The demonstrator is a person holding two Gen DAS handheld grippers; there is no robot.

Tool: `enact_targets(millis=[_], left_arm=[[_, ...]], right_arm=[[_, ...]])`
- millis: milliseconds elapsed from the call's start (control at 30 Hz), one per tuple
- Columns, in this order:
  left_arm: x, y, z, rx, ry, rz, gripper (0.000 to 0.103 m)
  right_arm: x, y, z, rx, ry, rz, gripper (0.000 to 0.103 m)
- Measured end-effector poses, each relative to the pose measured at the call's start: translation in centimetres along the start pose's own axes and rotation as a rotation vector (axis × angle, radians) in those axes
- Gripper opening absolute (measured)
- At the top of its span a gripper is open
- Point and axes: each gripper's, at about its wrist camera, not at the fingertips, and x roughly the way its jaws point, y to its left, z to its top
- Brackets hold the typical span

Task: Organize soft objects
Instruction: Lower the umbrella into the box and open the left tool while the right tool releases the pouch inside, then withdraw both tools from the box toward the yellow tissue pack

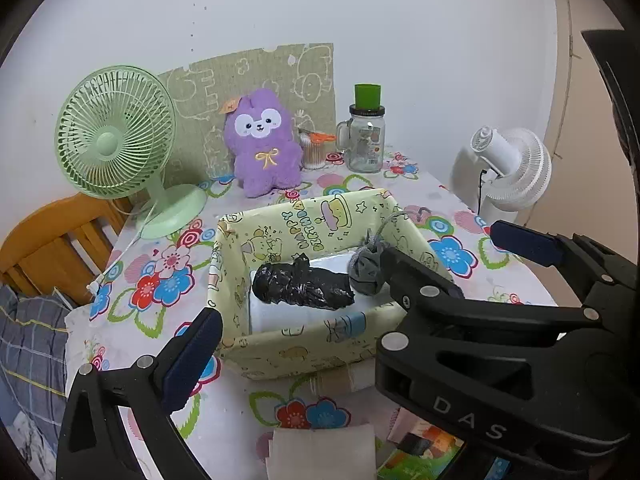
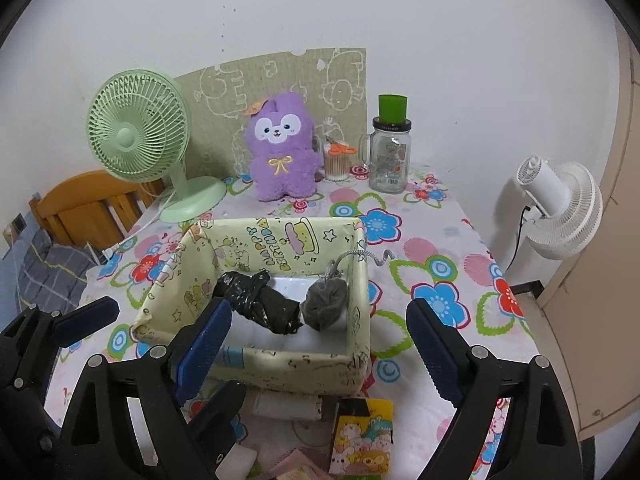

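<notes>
I had both claws hovering over the near edge of the floral-clothed surface (image 2: 436, 216), each with its blue-padded fingers spread apart and gripping nothing: the right claw (image 2: 320, 344) sat just short of the yellow birthday-print fabric box (image 2: 256, 372), and the left claw (image 1: 360, 280) reached in beside it, its far finger crossed by the right claw's body in my left view. Inside the box, on a white lining, lay a crumpled black plastic bundle (image 2: 260, 304), and touching it on the right was a small grey drawstring pouch (image 2: 325, 304), its cord trailing over the box's right wall. Well behind the box a purple plush toy (image 2: 280, 152) sat upright against the wall board, between a green desk fan (image 2: 138, 140) and a glass mason jar (image 2: 390, 160). A cartoon-print packet (image 2: 362, 440) and folded cloths lay at the near edge.
</notes>
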Motion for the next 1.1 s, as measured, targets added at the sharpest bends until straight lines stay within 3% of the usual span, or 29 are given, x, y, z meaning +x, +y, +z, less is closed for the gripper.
enact_targets(millis=[633, 1100], left_arm=[[-4.0, -1.4, -2.5, 0.007, -0.047, -0.004, 0.103], [-4.8, -2.1, -5.0, 0.012, -0.039, -0.001, 0.103]], right_arm=[[-4.5, 0.2, -2.3, 0.011, -0.038, -0.002, 0.092], [-6.2, -0.3, -5.2, 0.021, -0.032, 0.005, 0.092]])
